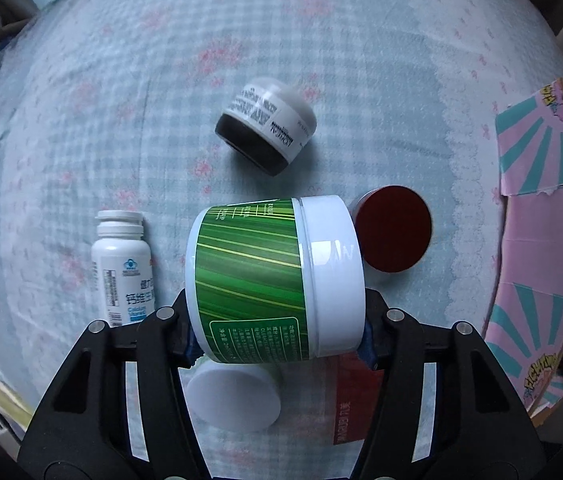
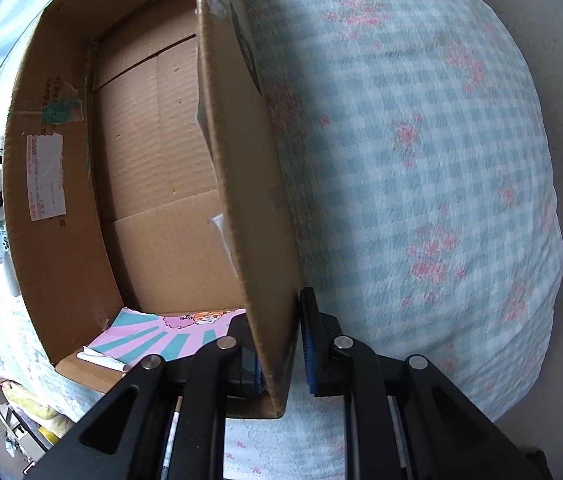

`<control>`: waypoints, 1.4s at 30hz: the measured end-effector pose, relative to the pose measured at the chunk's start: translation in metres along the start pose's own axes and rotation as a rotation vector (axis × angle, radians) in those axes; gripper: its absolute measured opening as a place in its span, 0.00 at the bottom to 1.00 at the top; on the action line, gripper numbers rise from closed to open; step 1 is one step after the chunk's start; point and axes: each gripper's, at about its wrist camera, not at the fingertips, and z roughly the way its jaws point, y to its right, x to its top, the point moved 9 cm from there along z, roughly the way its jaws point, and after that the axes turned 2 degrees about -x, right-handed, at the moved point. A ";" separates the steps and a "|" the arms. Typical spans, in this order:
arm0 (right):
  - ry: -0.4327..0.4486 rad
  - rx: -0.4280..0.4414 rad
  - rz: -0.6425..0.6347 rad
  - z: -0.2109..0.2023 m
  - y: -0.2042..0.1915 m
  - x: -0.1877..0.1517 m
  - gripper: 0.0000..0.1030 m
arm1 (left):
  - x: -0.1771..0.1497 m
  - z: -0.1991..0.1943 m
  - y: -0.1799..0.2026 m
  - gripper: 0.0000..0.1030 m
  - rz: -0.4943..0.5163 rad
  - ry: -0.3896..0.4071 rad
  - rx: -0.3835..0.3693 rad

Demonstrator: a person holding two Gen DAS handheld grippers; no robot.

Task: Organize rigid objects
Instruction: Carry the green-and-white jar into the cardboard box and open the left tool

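Green-striped and white-lidded, the plastic jar (image 1: 273, 280) is sitting crosswise between the fingers of my left gripper (image 1: 277, 330), which is closing on it from both sides: one pad is pressing the jar's base end, the other the lid end, and the jar is lying on its side above the bedding. Just below it, between my left fingers, a white round lid (image 1: 234, 395) is resting flat, with a red printed packet (image 1: 355, 400) lying beside it. Touching the far side of the jar's lid, a dark red round lid (image 1: 395, 229) is facing up. Ahead of my left fingers a white L'Oreal cream jar (image 1: 267, 130) with a dark base is tipping on its side, well apart from the rest. To the left a white supplement bottle (image 1: 121, 268) is lying with its cap pointing away from me. All of it is resting on a pale blue checked bedsheet (image 1: 81, 120) with pink flowers.

My right gripper (image 2: 279, 344) is straddling the near wall of a cardboard box (image 2: 237, 184); the inner pad is touching the cardboard, while the outer pad is standing just off it, so the jaws are only partly closed and not clamping. Pink and teal paper (image 2: 153, 338) is lining the box's near corner.
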 end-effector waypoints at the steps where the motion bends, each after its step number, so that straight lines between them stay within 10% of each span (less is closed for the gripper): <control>1: 0.003 0.000 0.001 -0.001 -0.001 -0.001 0.14 | 0.001 -0.013 0.003 0.52 0.010 0.020 -0.001; 17: 0.036 0.019 0.003 -0.007 0.001 -0.003 0.14 | 0.052 -0.174 0.158 0.52 0.268 0.257 -0.128; 28: 0.031 0.037 0.021 -0.016 0.018 -0.001 0.14 | 0.060 -0.112 0.292 0.52 0.423 0.144 -0.206; 42: 0.020 0.025 0.017 -0.011 0.015 0.002 0.14 | 0.053 -0.025 0.324 0.54 0.489 -0.017 -0.124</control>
